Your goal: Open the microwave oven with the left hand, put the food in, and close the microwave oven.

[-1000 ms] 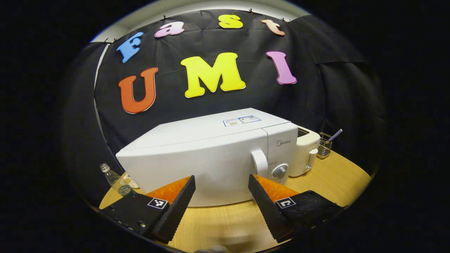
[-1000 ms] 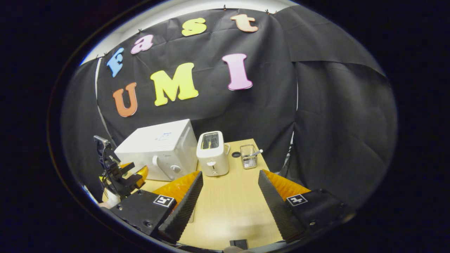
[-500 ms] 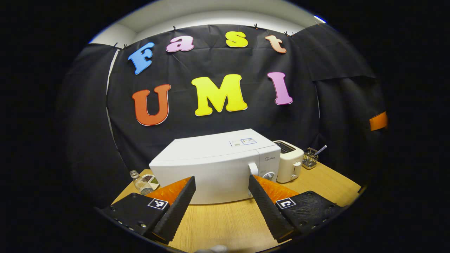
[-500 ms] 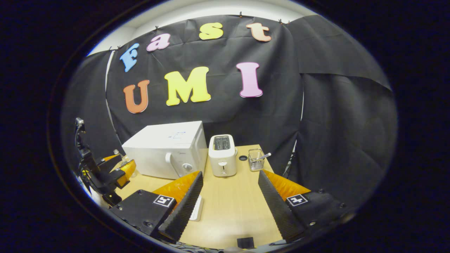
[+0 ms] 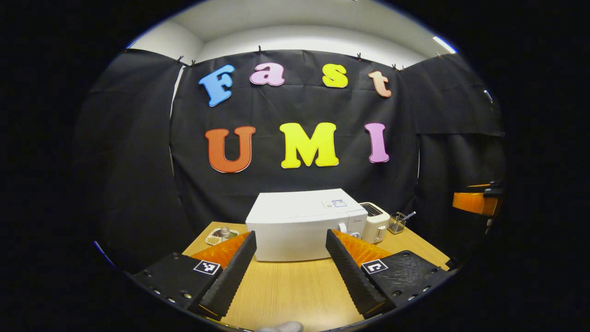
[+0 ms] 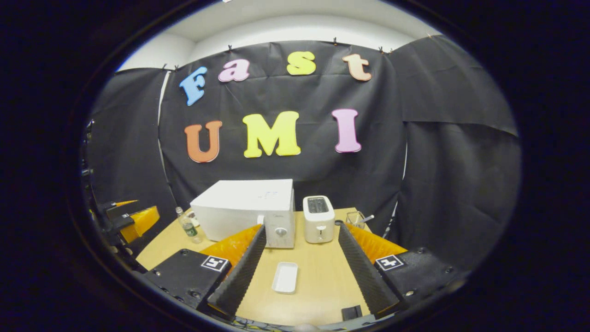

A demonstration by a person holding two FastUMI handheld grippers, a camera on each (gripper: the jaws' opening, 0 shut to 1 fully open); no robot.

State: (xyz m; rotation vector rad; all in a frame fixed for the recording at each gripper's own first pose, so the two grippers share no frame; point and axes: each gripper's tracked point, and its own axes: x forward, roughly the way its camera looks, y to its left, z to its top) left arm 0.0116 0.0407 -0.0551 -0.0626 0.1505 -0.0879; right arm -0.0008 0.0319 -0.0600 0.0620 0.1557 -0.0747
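The white microwave (image 5: 299,221) stands at the back of the wooden table (image 5: 286,286) with its door shut, its handle (image 5: 342,227) on the right side of the front. My left gripper (image 5: 289,234) is open and empty, held well back from it. To the left of the microwave lies a small plate of food (image 5: 216,236). In the right gripper view the microwave (image 6: 244,207) sits left of centre. My right gripper (image 6: 302,228) is open and empty above a small white rectangular dish (image 6: 286,277). The left gripper (image 6: 136,220) hangs at the far left.
A white toaster (image 6: 318,223) stands right of the microwave, with a wire basket holding a utensil (image 6: 357,217) beyond it. A clear bottle (image 6: 188,226) stands left of the microwave. A small black object (image 6: 352,312) lies at the table's near edge. The right gripper (image 5: 474,203) hangs at the right.
Both grippers have drawn back from the microwave, which now looks smaller and farther off. The white dish has come into the right gripper view. Both stay open.
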